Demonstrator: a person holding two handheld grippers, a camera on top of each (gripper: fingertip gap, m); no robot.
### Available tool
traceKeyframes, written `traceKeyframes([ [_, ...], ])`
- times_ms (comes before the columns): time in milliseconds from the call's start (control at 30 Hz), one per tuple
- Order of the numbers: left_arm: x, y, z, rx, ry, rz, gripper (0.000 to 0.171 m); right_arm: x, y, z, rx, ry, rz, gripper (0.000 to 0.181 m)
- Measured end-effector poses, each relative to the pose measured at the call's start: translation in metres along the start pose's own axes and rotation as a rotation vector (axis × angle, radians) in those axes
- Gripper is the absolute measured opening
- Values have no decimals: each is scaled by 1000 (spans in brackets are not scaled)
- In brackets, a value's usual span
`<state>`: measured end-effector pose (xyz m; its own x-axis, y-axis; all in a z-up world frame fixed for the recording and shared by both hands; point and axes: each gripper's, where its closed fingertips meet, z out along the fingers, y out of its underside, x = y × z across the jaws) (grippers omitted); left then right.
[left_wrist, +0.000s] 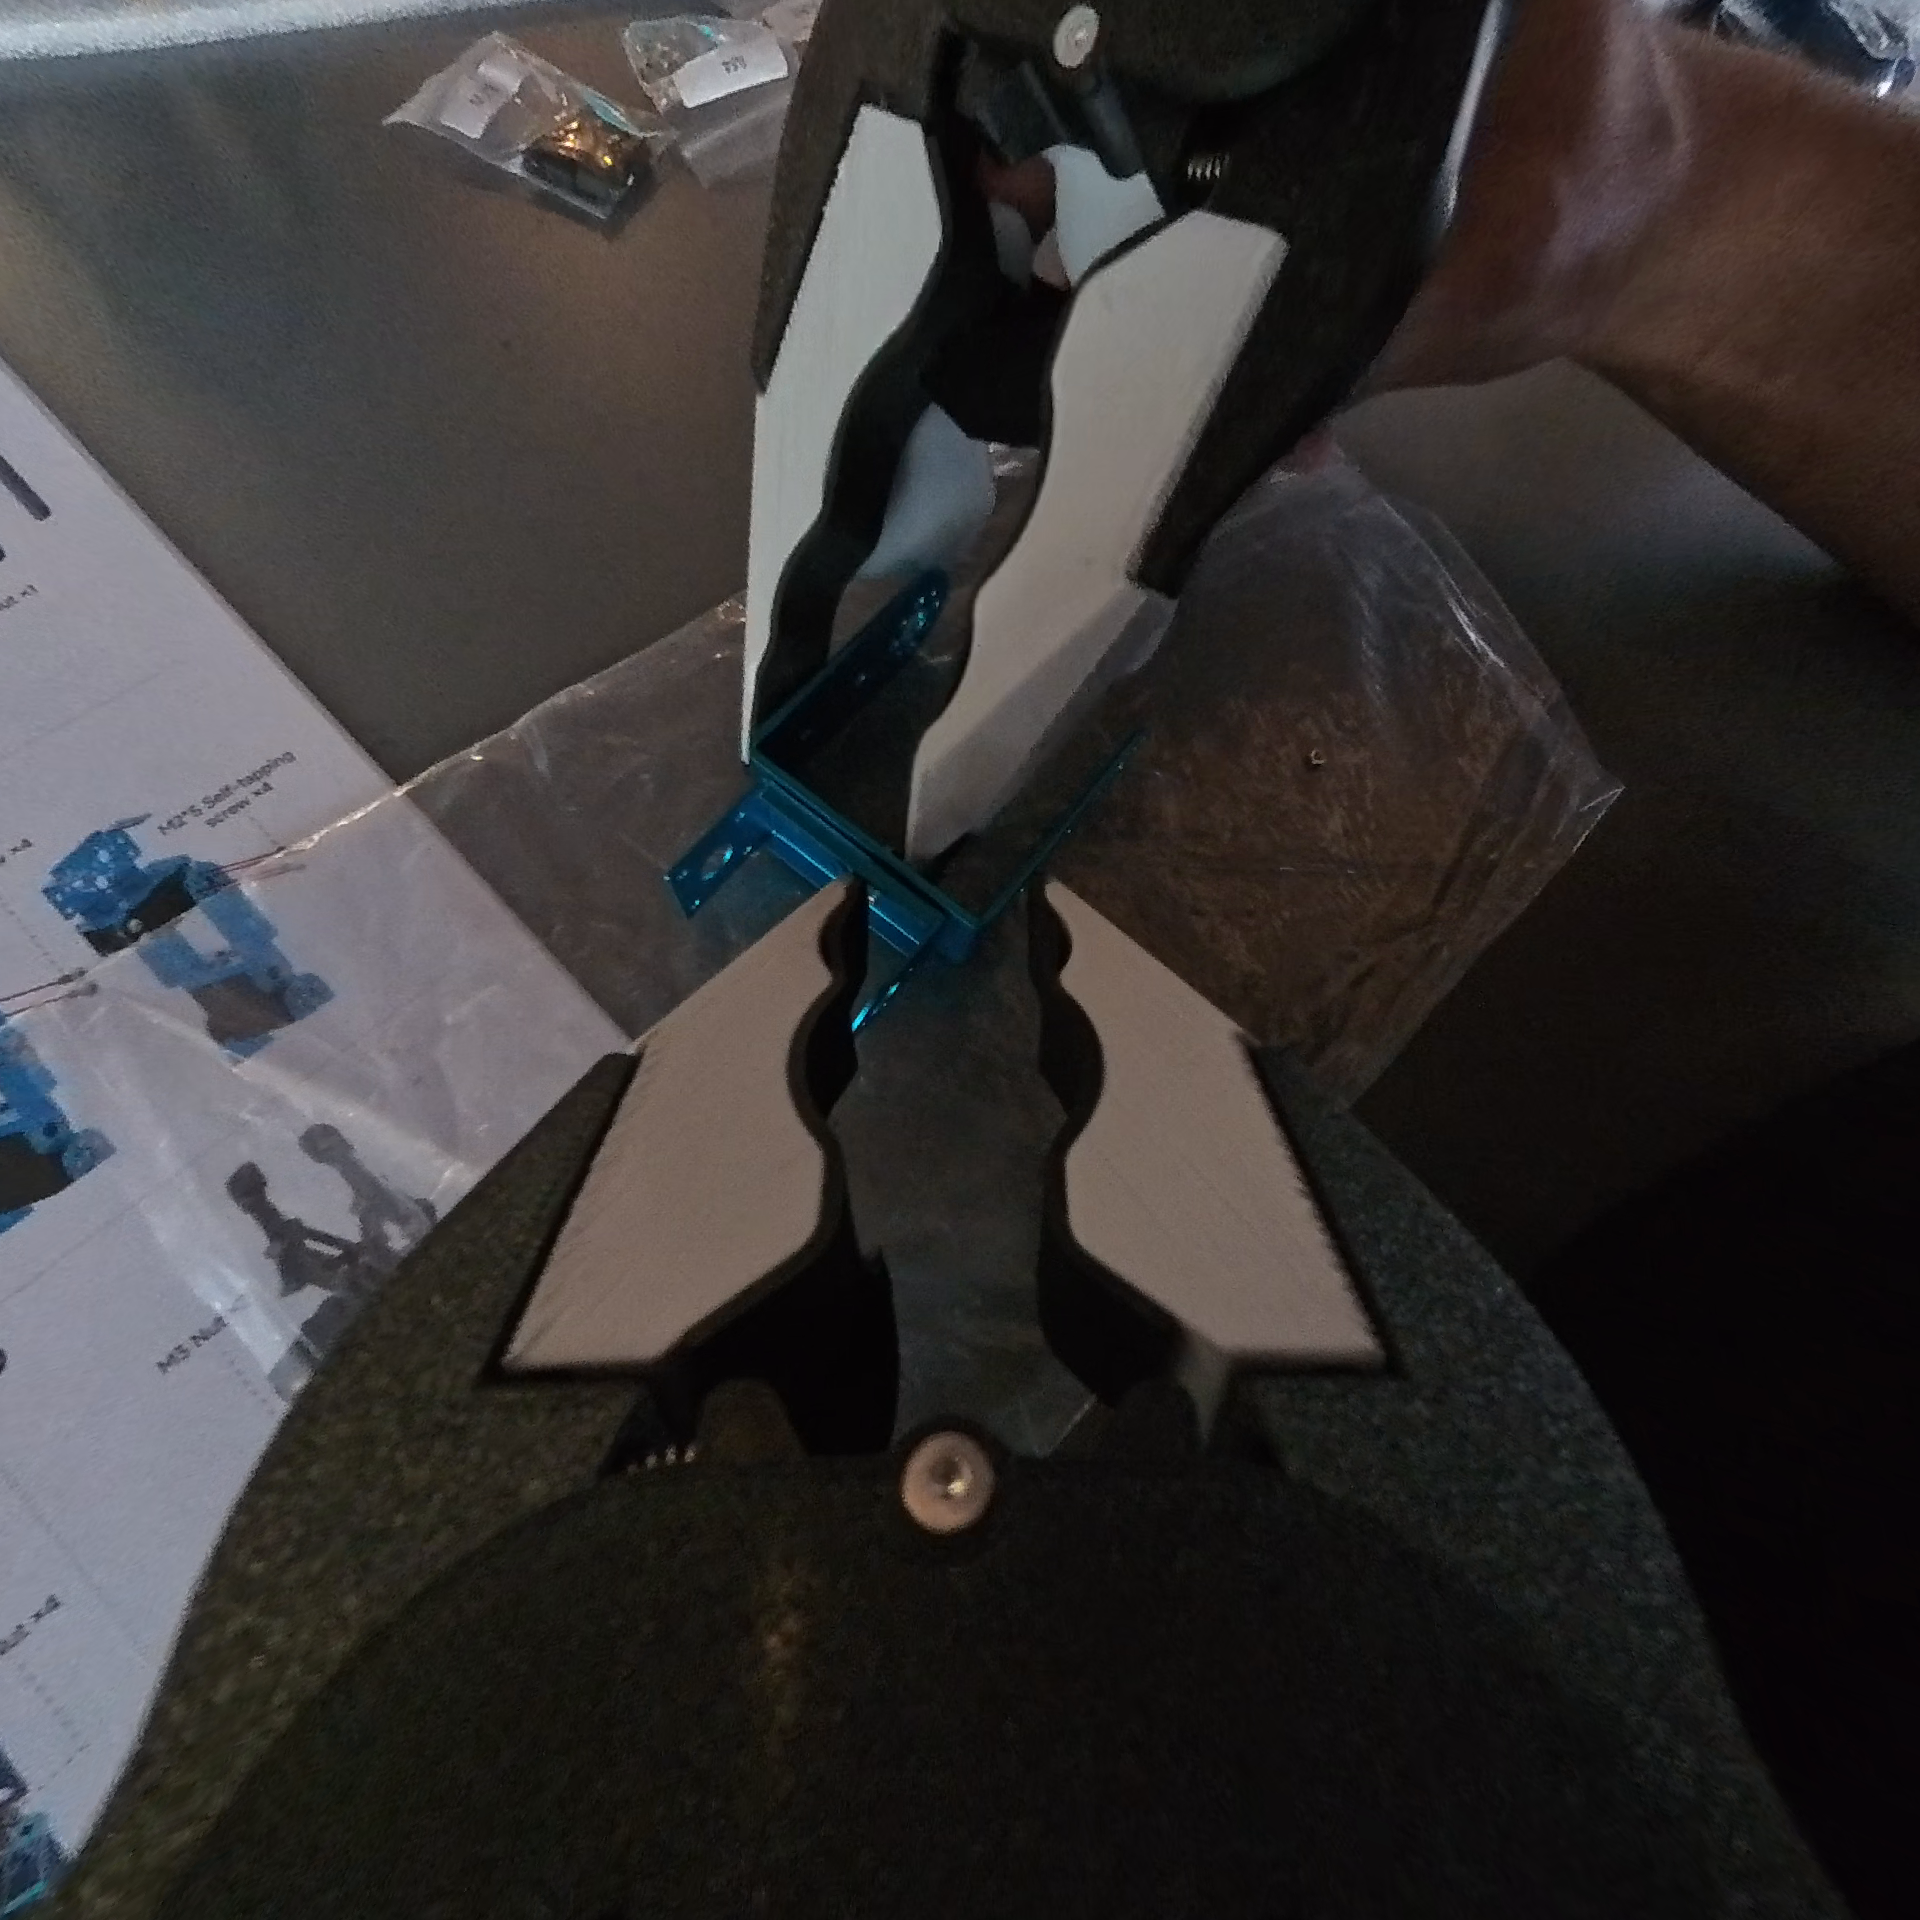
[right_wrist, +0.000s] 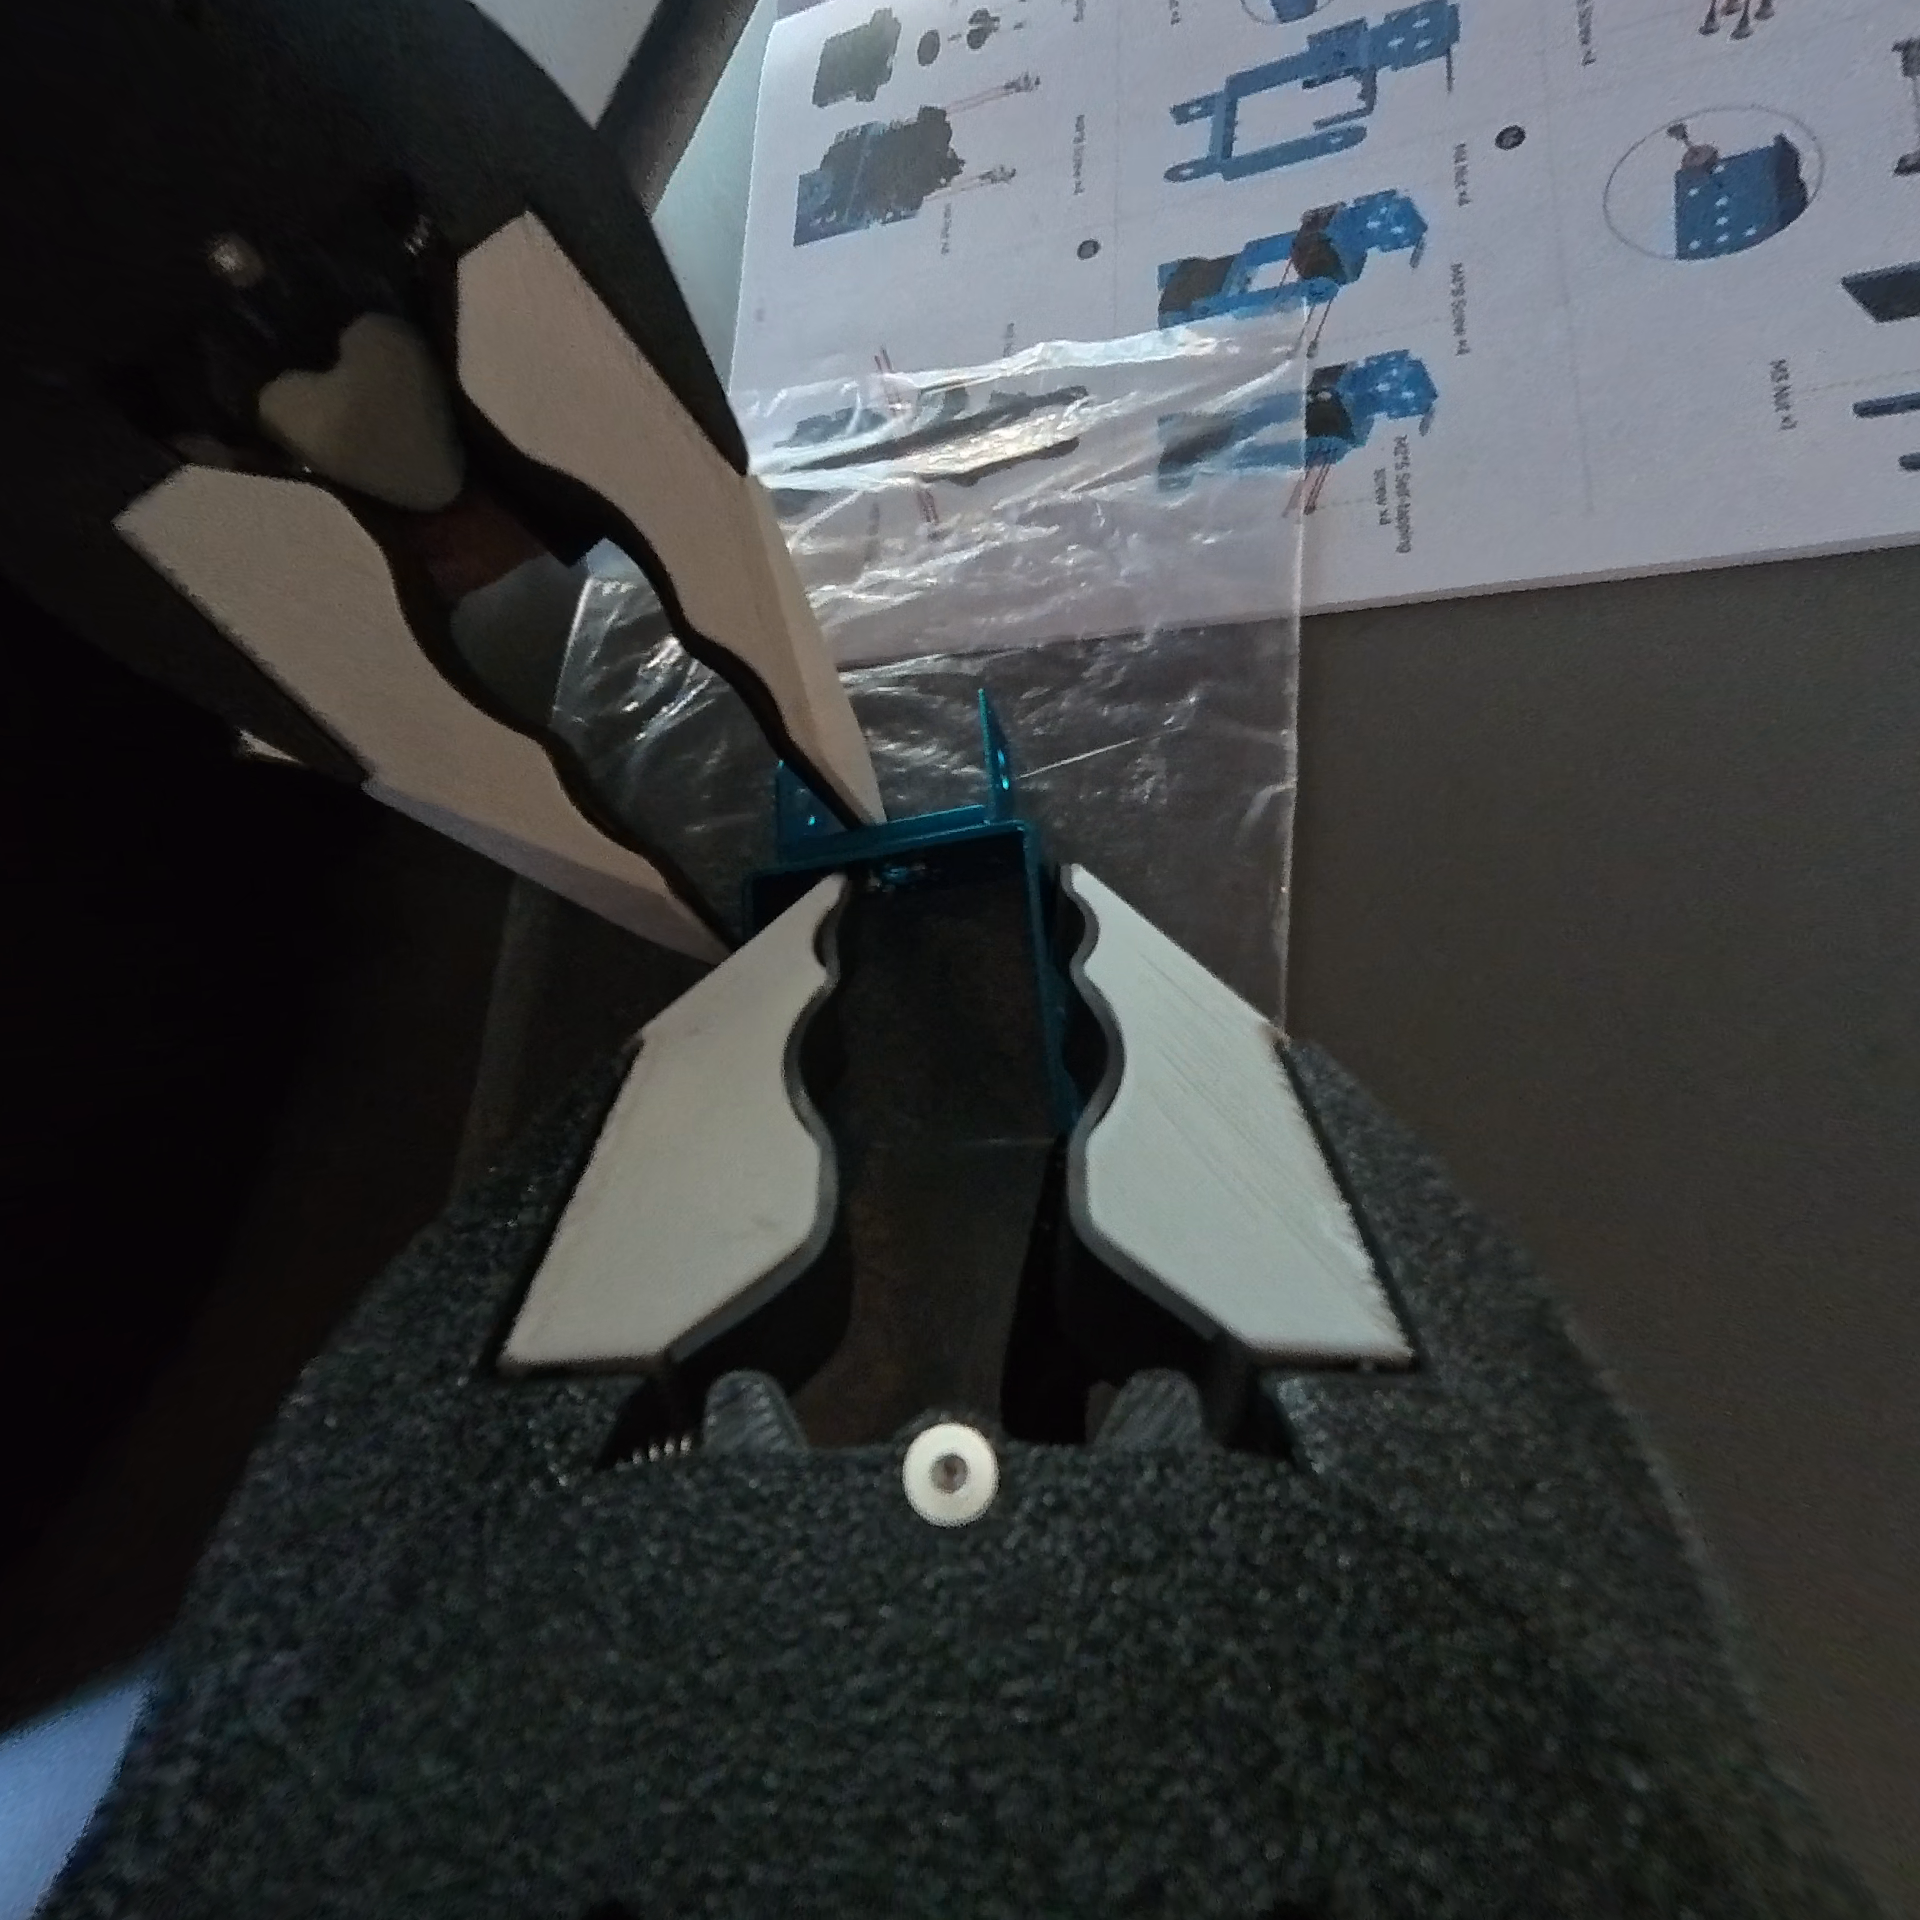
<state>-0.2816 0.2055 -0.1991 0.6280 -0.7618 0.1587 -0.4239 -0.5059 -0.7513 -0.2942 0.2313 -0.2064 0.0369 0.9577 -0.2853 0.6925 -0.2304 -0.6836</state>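
Two blue metal U-brackets lie back to back on a clear plastic bag (left_wrist: 1403, 727). One bracket (left_wrist: 862, 665) opens away from my left gripper, the other (left_wrist: 717, 862) opens to the lower left. My left gripper (left_wrist: 948, 891) has its jaws partly closed around the corner where they meet. My right gripper (left_wrist: 842, 795) comes in from the opposite side. In the right wrist view my right gripper (right_wrist: 951, 878) is at the near bracket (right_wrist: 904, 836), one bracket arm along its right finger. The left gripper (right_wrist: 795, 883) enters from the upper left beside the far bracket (right_wrist: 995, 764). No firm clamp shows.
A printed assembly sheet (left_wrist: 208, 831) with blue part pictures lies to the left, partly under the bag, and shows in the right wrist view (right_wrist: 1143, 208). Small bags of parts (left_wrist: 561, 135) lie at the back. A person's forearm (left_wrist: 1662, 260) is at the upper right.
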Motion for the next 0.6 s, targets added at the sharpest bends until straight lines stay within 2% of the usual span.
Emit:
traceKeyframes([
  [367,1,0,0,-3,1,5,30,-3,0,0,-3,-14,-14,42],
  [600,1,0,0,-2,2,6,30,-1,-1,-1,14,-48,49,37],
])
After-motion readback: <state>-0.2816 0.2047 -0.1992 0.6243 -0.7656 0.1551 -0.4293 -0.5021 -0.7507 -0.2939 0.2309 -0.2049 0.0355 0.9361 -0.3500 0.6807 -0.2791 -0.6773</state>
